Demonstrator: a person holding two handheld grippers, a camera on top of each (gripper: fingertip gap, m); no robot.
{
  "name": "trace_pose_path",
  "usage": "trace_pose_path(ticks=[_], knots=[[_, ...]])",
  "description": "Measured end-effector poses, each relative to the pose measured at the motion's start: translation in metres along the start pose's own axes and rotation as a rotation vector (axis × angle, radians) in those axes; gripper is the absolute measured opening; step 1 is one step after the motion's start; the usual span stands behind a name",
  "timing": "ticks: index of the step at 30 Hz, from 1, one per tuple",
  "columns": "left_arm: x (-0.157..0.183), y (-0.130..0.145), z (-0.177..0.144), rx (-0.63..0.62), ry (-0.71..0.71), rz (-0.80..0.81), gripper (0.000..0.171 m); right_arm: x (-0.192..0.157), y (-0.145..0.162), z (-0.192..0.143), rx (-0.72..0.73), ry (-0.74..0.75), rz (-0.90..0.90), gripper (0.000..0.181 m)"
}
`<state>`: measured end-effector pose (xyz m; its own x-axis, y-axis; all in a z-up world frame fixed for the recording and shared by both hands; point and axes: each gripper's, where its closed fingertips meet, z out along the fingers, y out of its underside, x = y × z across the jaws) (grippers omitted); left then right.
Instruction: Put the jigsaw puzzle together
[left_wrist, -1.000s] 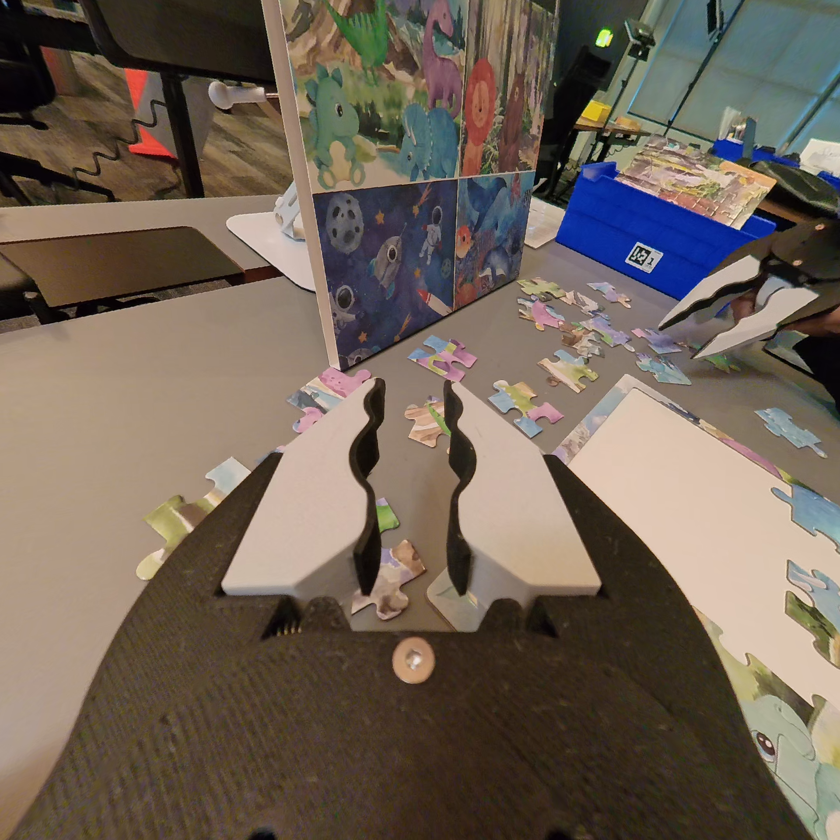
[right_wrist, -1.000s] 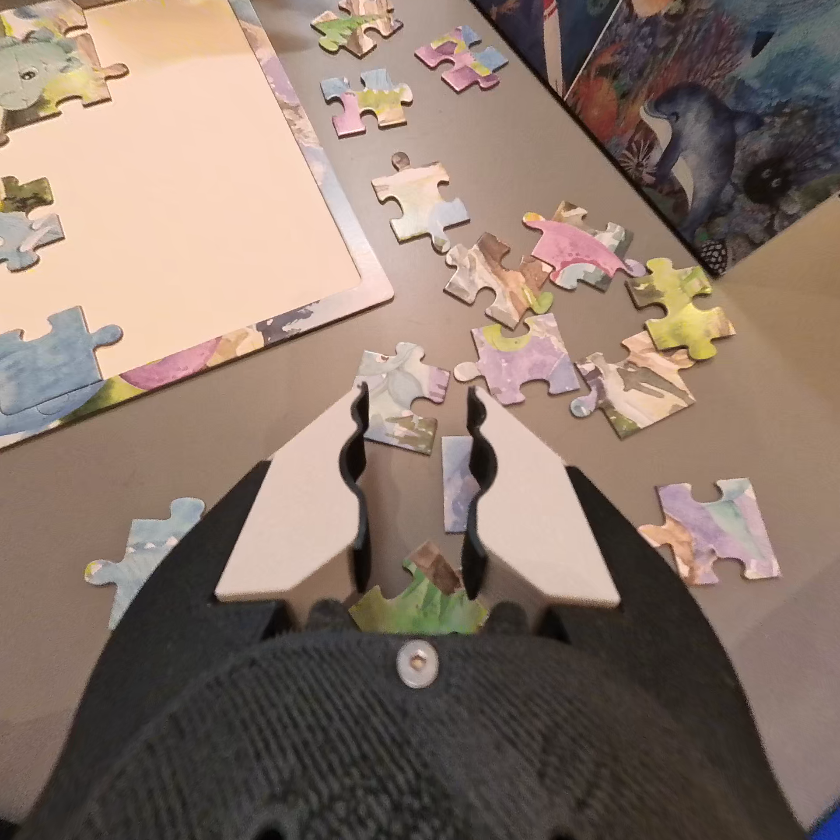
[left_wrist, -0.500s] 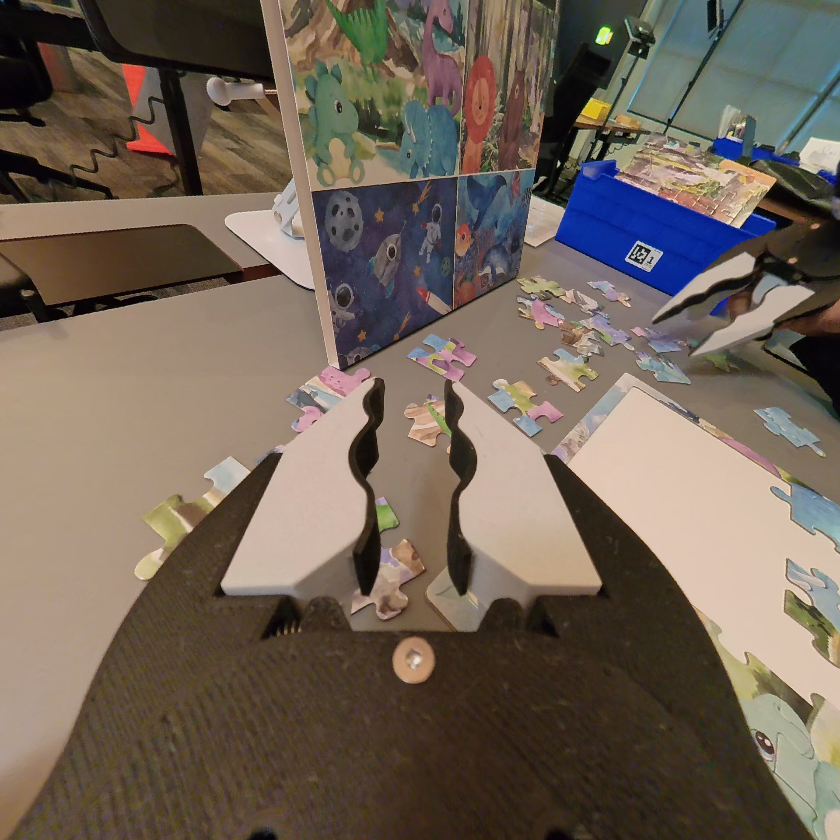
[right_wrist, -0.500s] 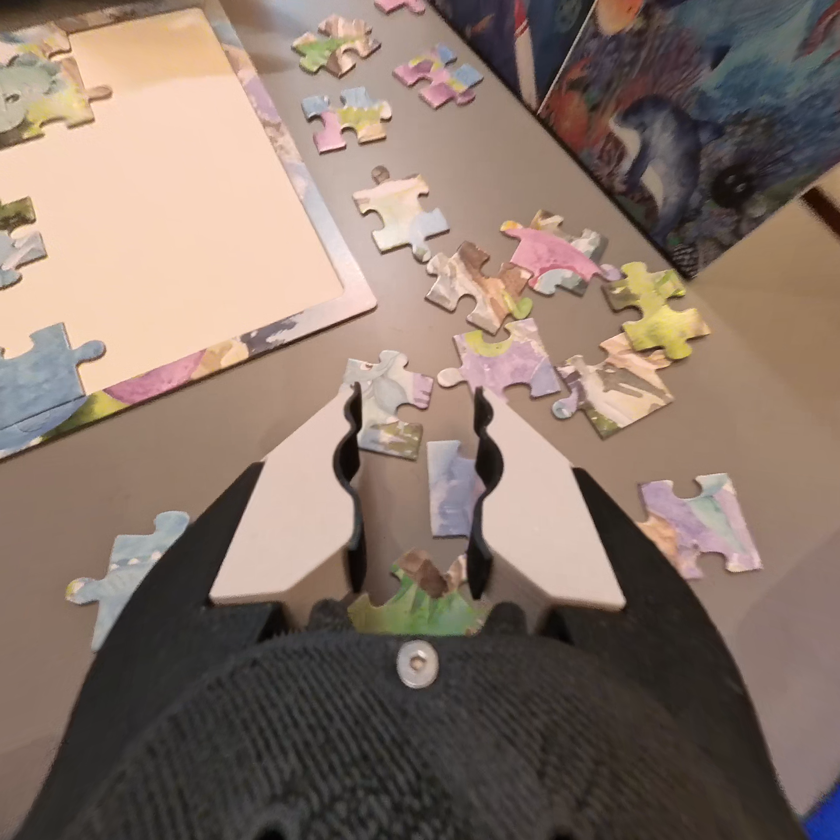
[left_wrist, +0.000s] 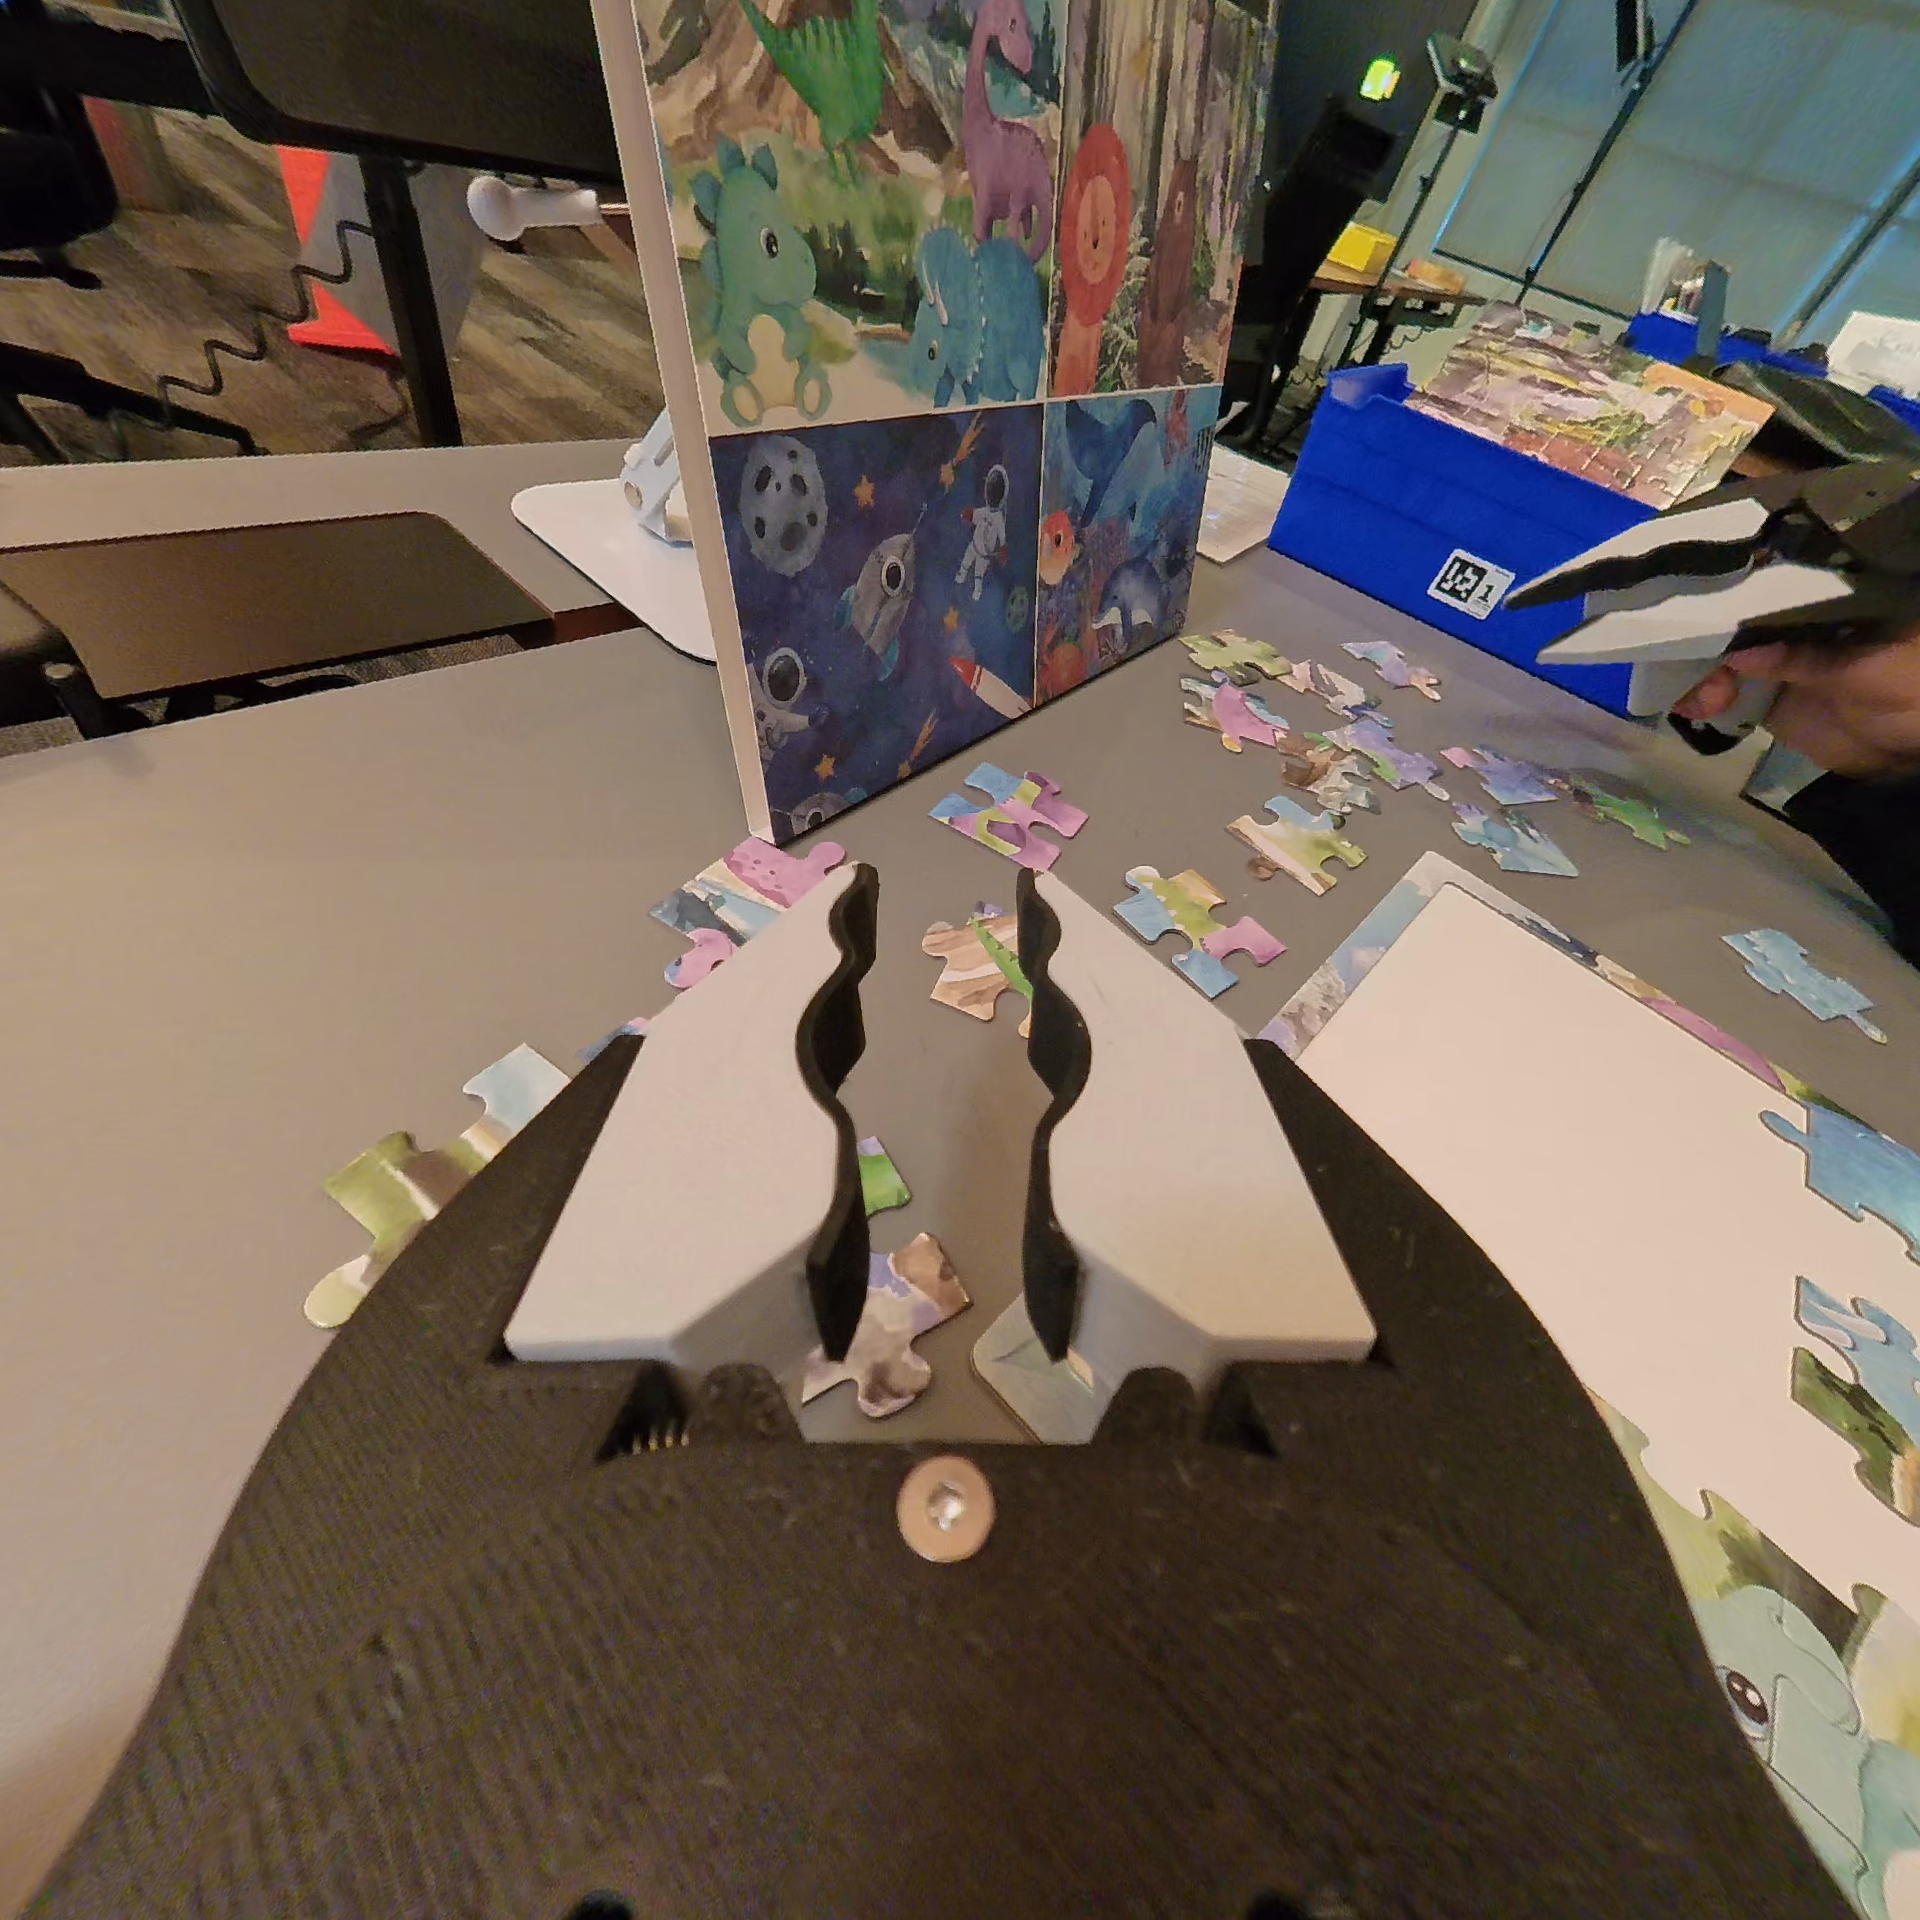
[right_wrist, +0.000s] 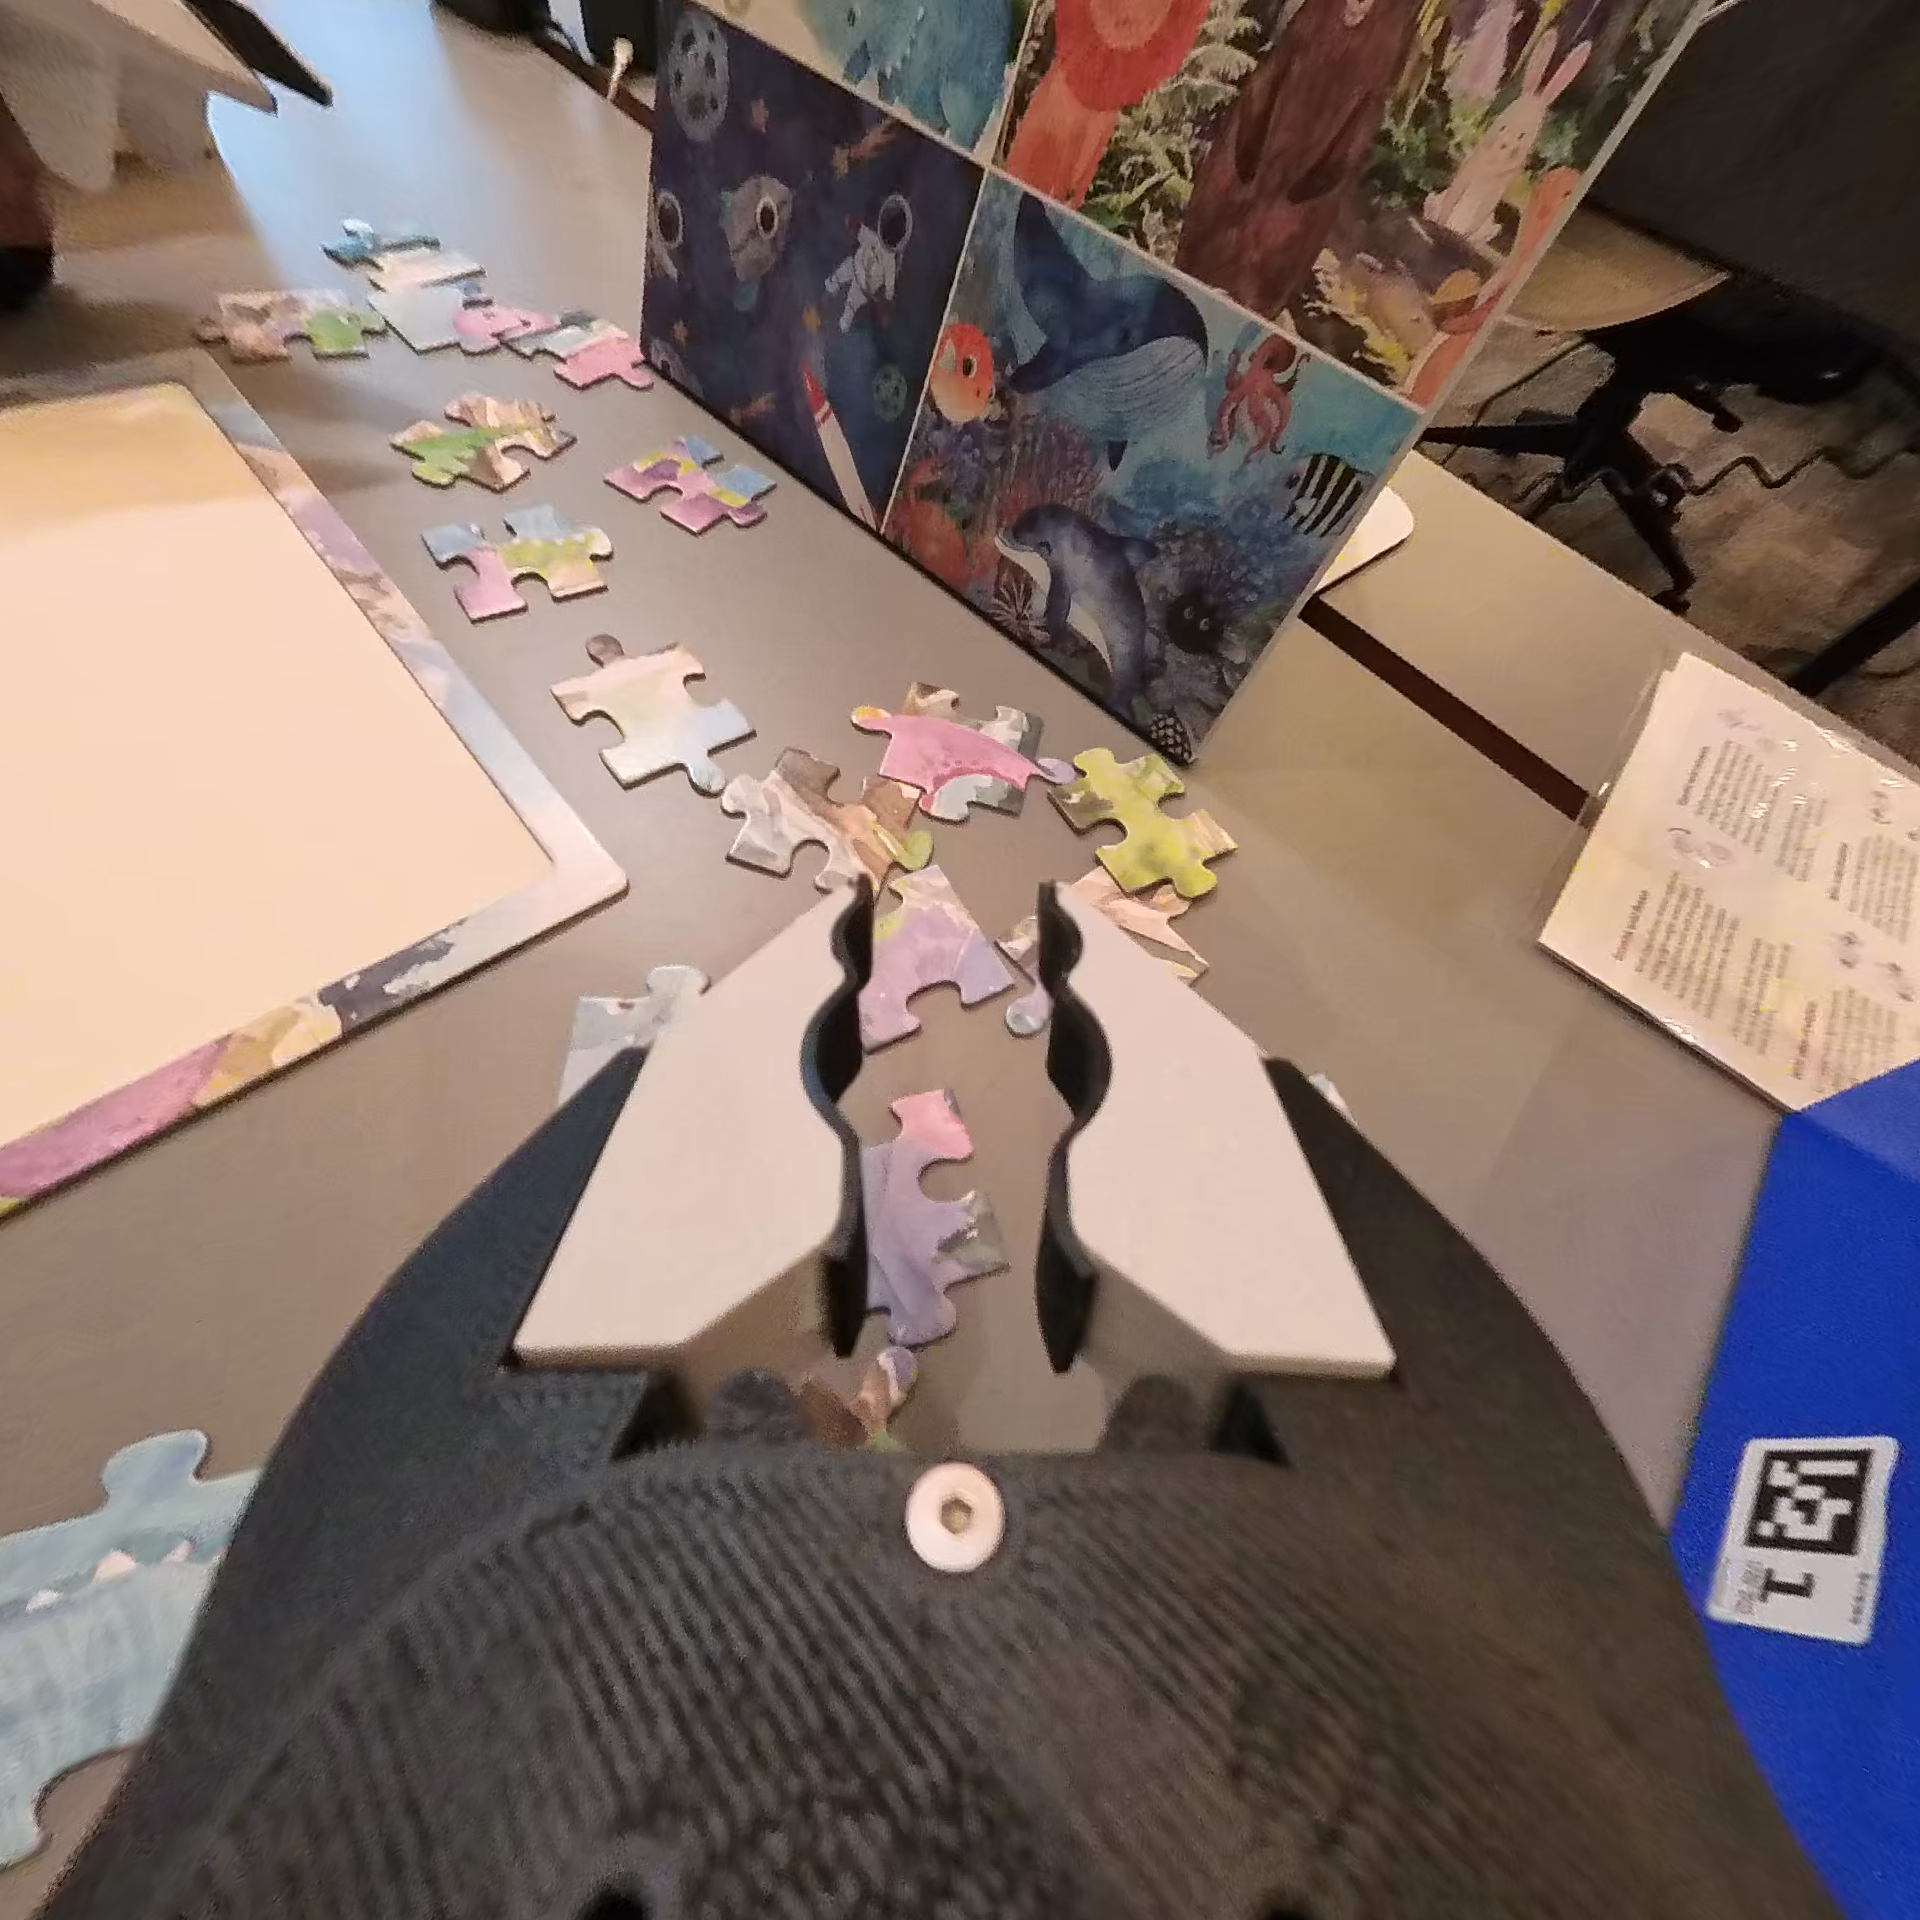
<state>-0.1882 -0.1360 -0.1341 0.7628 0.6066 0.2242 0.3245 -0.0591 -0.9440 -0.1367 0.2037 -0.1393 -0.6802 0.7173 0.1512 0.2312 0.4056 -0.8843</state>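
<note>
Grey tabletop carries scattered puzzle pieces; both the left tongs and right tongs hang released, gripping nothing, above loose pieces beside the puzzle tray.

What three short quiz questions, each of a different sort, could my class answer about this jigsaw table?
1. True or false: the right hand-held gripper grips a puzzle piece.
2. Which stands upright behind the loose cardboard puzzle pieces? A) picture board of cartoon animal and space scenes B) blue plastic bin C) white puzzle tray
3. Fill in: the tray's middle is mostly ____.

Key
1. False; its jaws stand apart over the grey table, holding nothing.
2. A
3. Empty
</note>
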Motion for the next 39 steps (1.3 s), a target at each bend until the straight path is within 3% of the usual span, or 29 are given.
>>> trace_pose_path(ticks=[19, 39], knots=[[0.000, 0.000, 0.000, 0.000, 0.002, -0.004, 0.025, 0.042, -0.031, -0.033, 0.256, 0.159, 0.188, 0.020], [-0.001, 0.000, 0.000, 0.001, 0.002, -0.009, 0.025, 0.054, -0.037, -0.048, 0.313, 0.228, 0.196, 0.024]])
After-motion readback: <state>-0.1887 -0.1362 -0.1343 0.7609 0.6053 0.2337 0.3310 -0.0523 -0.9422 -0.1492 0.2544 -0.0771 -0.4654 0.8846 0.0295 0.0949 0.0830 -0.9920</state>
